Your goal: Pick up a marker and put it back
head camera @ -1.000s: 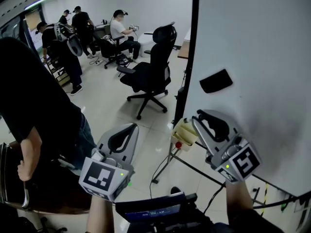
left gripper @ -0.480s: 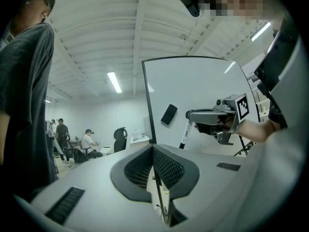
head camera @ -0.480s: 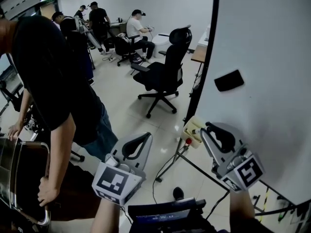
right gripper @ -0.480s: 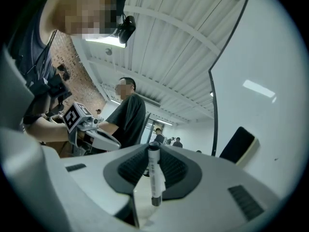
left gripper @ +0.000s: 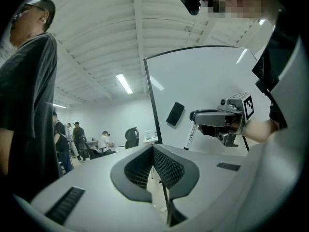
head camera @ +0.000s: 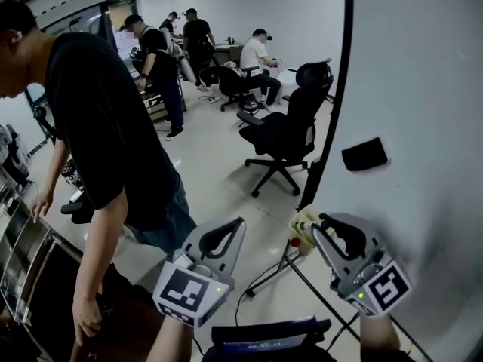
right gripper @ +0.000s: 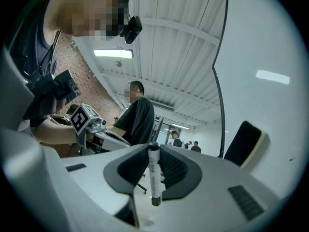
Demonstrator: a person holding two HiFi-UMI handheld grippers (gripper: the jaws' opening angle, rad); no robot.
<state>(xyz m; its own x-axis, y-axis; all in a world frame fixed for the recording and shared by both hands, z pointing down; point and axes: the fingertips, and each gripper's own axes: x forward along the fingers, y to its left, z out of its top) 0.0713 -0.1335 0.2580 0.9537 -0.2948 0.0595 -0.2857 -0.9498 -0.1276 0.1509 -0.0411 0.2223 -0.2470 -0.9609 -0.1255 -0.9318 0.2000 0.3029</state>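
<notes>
Moved: left gripper (head camera: 226, 232) and right gripper (head camera: 332, 232) have slid right and lower in the head view; a bystander (head camera: 106, 127) in black now fills the left.
Head view: right gripper is near the whiteboard (head camera: 411, 81), below the eraser (head camera: 364, 154); left gripper waits apart, left.
Left gripper view: jaws pressed together, empty.
Right gripper view: jaws clamp the marker (right gripper: 154, 175) mid-barrel, upright, likely ready to return.

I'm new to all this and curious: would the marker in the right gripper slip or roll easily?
The marker looks stiff and light, a slim white barrel. Its smooth round body would probably roll on a flat surface. The right gripper clamps it between textured pads, so slipping seems unlikely.
</notes>
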